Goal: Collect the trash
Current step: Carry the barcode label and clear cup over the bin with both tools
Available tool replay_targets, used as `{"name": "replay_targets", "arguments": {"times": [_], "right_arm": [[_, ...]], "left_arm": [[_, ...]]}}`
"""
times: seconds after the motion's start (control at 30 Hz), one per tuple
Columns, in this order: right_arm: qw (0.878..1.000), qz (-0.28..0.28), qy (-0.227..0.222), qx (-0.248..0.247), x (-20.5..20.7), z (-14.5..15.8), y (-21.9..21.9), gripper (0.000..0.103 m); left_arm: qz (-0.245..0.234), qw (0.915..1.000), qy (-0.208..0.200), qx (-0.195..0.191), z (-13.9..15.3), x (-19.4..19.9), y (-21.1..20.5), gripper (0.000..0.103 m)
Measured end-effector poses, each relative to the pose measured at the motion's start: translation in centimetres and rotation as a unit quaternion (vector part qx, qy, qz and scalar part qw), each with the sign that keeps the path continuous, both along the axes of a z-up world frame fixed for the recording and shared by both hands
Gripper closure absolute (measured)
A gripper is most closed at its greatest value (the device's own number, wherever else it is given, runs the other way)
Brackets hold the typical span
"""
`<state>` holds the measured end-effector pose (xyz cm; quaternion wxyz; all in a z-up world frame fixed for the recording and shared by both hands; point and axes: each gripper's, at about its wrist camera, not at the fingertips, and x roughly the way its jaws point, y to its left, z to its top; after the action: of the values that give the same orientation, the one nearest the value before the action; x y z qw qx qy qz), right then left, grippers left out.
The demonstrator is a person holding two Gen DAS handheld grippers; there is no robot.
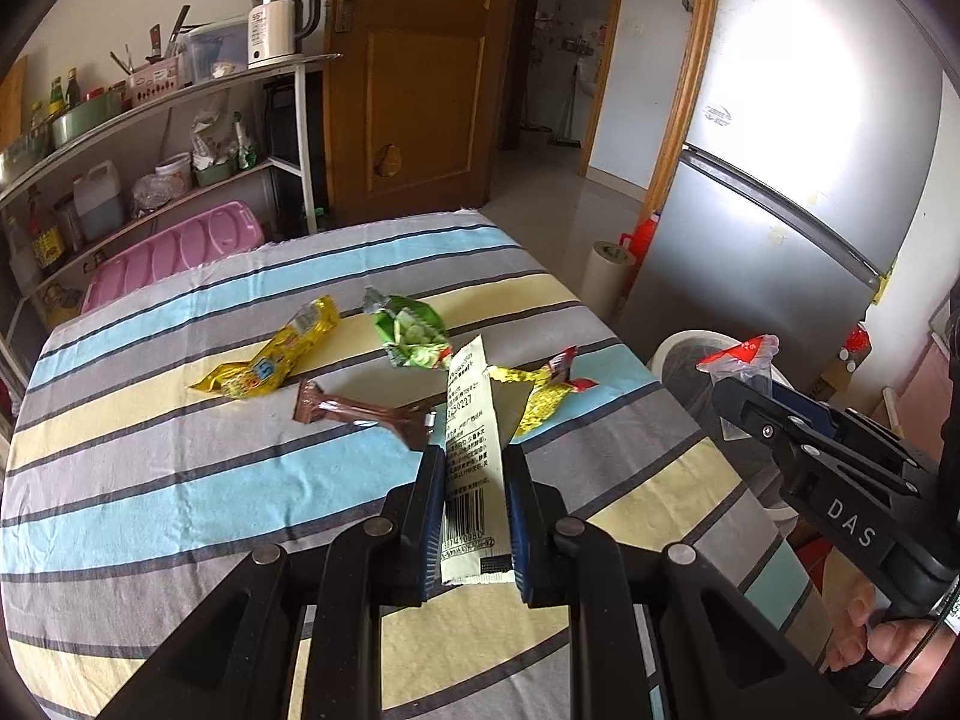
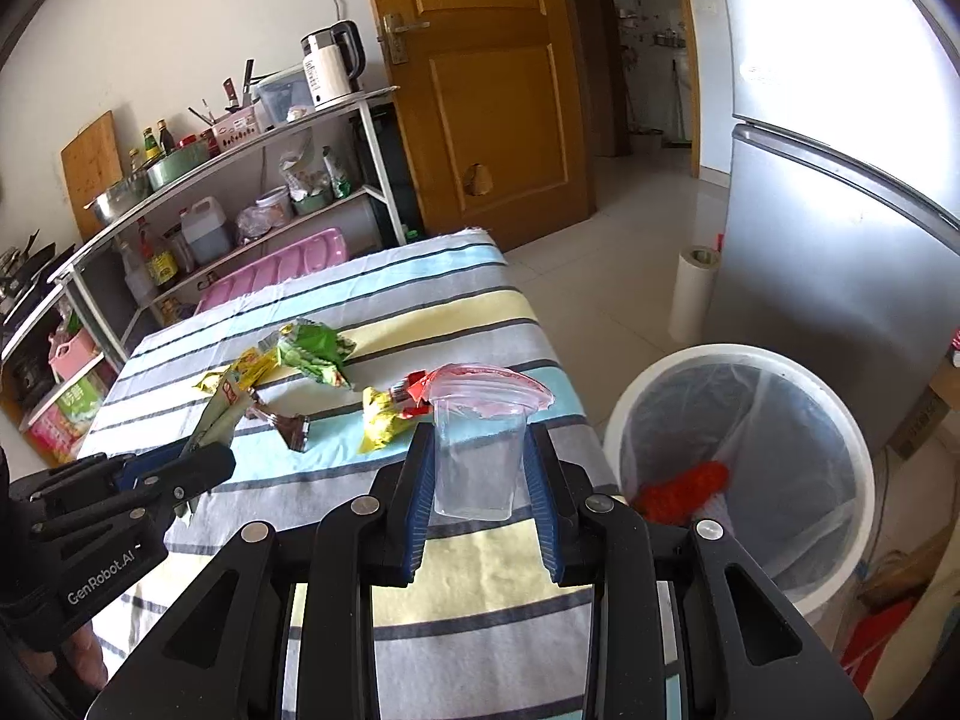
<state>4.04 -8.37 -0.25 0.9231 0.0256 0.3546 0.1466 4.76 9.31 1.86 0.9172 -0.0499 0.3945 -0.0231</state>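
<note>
My left gripper [image 1: 474, 462] is shut on a white wrapper with a barcode [image 1: 471, 450], held above the striped table [image 1: 180, 480]. My right gripper [image 2: 480, 444] is shut on a clear plastic cup [image 2: 477, 450] with a peeled red-edged lid, near the table's right edge. On the table lie a yellow wrapper [image 1: 270, 363], a green wrapper [image 1: 411, 333], a brown wrapper [image 1: 360, 411] and a yellow-and-red wrapper [image 1: 543, 390]. A white trash bin [image 2: 744, 468] with a clear liner stands on the floor right of the table, with red trash inside.
A shelf rack [image 1: 150, 150] with a kettle, bottles and bowls stands behind the table. A pink tray [image 1: 174, 252] leans by it. A silver fridge [image 1: 798, 180] and a paper roll [image 1: 606, 276] stand at the right. A wooden door [image 1: 420, 72] is at the back.
</note>
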Motion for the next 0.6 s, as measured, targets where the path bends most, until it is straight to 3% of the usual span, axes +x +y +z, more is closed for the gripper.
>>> {"name": "replay_targets", "arguments": {"times": [0.6], "right_arm": [[0.996,-0.093,-0.003,-0.006,0.8,0.6,-10.8,0.072]], "left_arm": [[-0.111,0.9937,-0.008,0.017,1.0,5.6,-12.2,0.083]]}}
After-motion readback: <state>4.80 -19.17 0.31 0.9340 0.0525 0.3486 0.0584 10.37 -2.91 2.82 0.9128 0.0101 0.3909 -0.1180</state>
